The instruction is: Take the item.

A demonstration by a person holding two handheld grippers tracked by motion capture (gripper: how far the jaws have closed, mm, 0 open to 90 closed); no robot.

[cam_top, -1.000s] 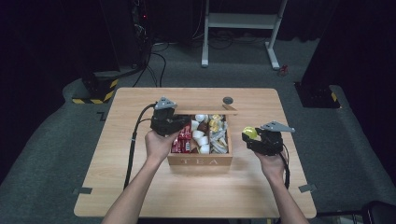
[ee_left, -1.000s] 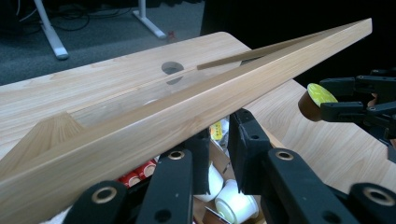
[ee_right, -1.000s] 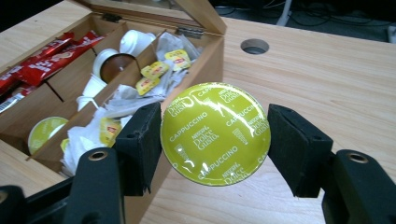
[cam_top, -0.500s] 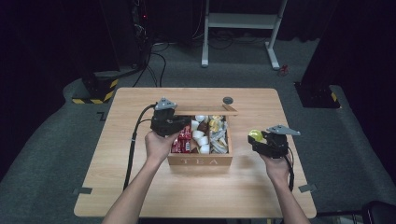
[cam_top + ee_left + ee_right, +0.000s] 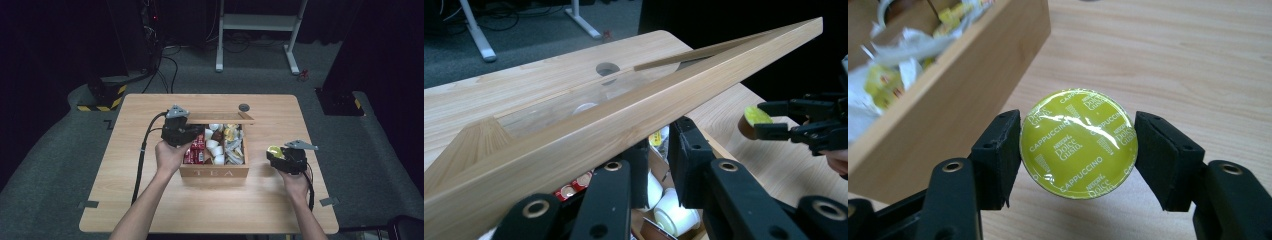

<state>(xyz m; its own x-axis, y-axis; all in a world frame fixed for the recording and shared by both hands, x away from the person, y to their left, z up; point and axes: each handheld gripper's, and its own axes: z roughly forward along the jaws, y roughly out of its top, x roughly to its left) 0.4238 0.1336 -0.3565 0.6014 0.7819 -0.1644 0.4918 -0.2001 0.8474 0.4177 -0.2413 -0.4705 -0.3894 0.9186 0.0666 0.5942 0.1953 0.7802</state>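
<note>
Item: round coffee capsule with yellow-green foil lid (image 5: 1078, 143), clamped at its rim by the right gripper (image 5: 1078, 150), held over the table right of the wooden tea box (image 5: 214, 172).
Handling: judged light, rigid-walled; foil puncturable; rim grip advised.
Orientation: lid faces the camera; axis along the jaws.
Left gripper (image 5: 658, 167): jaws narrow, propping the glazed wooden lid (image 5: 624, 107) open.

The raised lid (image 5: 624, 115) hides most box contents.

A wooden table (image 5: 150, 200) carries an open tea box (image 5: 214, 172).
</note>
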